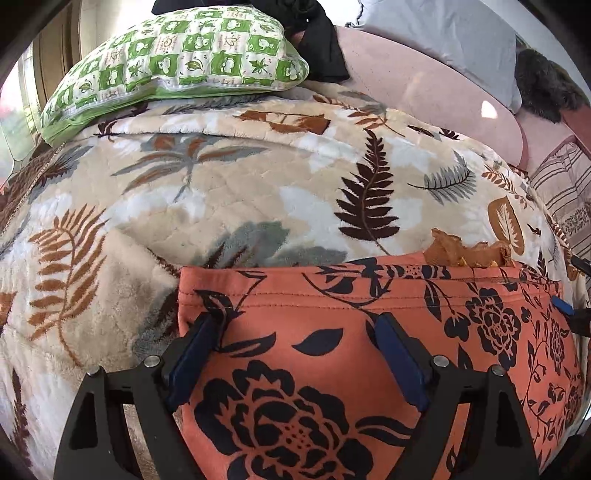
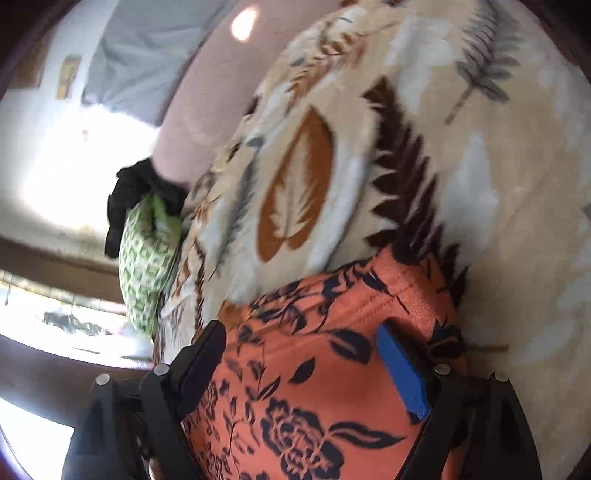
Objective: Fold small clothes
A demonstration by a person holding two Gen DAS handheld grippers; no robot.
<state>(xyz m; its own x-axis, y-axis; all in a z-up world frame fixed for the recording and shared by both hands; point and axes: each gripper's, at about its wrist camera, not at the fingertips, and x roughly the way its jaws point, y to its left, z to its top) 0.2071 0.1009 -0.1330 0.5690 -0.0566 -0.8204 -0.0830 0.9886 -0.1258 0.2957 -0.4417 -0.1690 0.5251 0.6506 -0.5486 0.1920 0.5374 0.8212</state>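
An orange garment (image 1: 314, 354) with dark navy flowers lies flat on the leaf-print blanket (image 1: 221, 192), its stitched hem facing away from me. A golden-brown frilly piece (image 1: 461, 253) sticks out past the hem on the right. My left gripper (image 1: 295, 323) stands wide open over the garment's left part, its left fingertip (image 1: 207, 325) at the cloth's side edge. My right gripper (image 2: 301, 339) is also wide open, over the garment (image 2: 332, 387) near its hem corner. In the left wrist view, one blue pad (image 1: 561, 304) of the right gripper shows at the far right edge.
A green checked pillow (image 1: 177, 55) lies at the head of the bed with a black cloth (image 1: 325, 40) behind it. A grey pillow (image 1: 443, 33), a dark furry thing (image 1: 546, 85) and a pink sheet (image 1: 443, 92) lie at the back right. Striped fabric (image 1: 565, 184) is on the right.
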